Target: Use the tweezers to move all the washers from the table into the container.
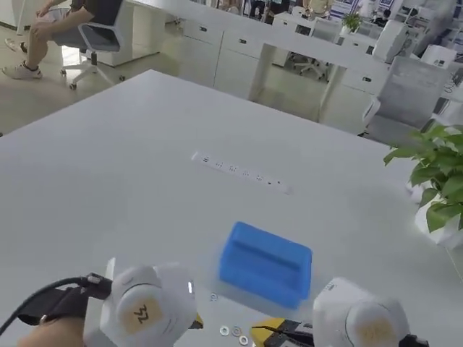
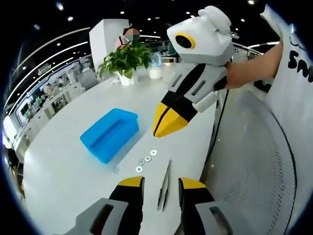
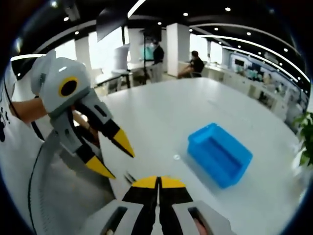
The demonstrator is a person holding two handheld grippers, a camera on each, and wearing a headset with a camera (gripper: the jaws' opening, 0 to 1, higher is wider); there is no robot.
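Left gripper (image 2: 162, 182) is open, and the tweezers (image 2: 164, 192) lie flat on the table (image 2: 63, 171) between its jaws, with a gap on each side. Little washers (image 2: 146, 159) sit just past them, near the blue container (image 2: 110, 133). My right gripper (image 2: 164, 128) is squeezed shut on nothing, close by the washers.

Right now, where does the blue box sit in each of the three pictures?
Head view: the blue container is at lower centre, just above the bottom edge.
Left gripper view: left of centre.
Right gripper view: right of centre, its open top showing.
Shared landmark: the potted plant.
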